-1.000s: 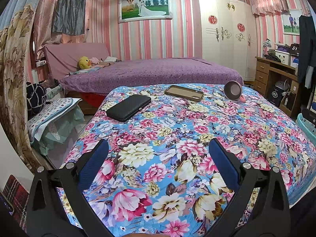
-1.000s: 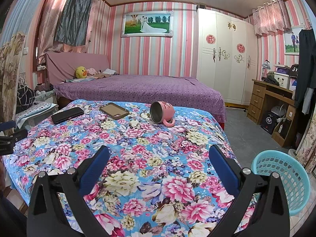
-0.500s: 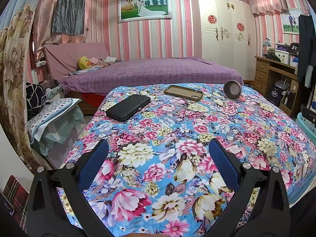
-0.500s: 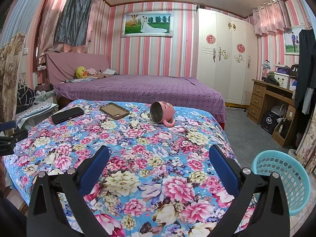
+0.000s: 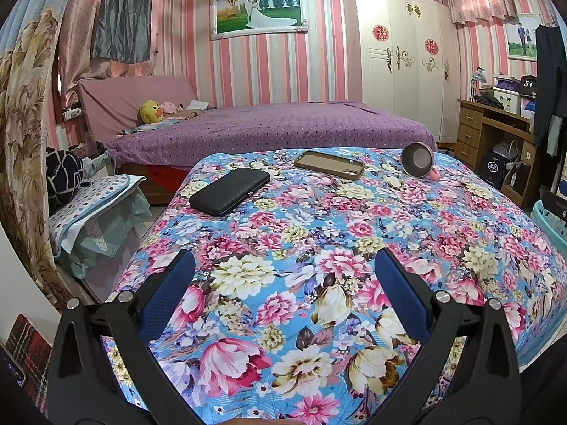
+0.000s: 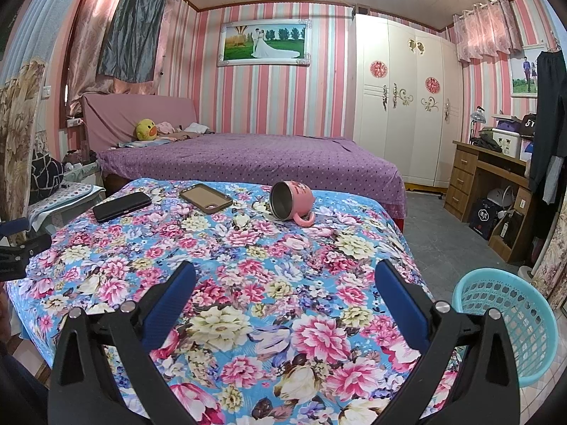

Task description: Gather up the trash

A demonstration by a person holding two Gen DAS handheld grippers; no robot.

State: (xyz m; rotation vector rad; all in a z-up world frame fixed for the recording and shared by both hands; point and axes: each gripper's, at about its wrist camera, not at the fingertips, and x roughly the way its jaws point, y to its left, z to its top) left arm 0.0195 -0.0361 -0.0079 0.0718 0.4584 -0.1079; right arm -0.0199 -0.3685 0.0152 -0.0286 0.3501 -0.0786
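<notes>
Pink mug (image 6: 292, 200) lies on its side on the flowered cloth (image 6: 248, 269) covering the surface, mouth turned toward the cameras, handle resting on the cloth at its right. It sits near the far edge, well ahead of the right claw (image 6: 283, 297) and a little right of centre in that view. Right claw: jaws spread wide, nothing between them, low over the near part of the cloth.

Left of the mug, near it but apart: brown phone case (image 6: 205, 197), flat. Further left, black wallet (image 6: 121, 206), flat, close to the left edge.

Left claw (image 5: 283, 283): jaws spread wide, empty, over the near cloth. From this view the wallet (image 5: 229, 191) is ahead-left, the case (image 5: 329, 164) ahead-centre, the mug (image 5: 418, 164) far right.

Cloth between both claws and the three items is bare. Blue basket (image 6: 506, 322) stands on the floor just beside the surface's right near corner. Purple bed (image 6: 248, 157) runs behind the far edge.
</notes>
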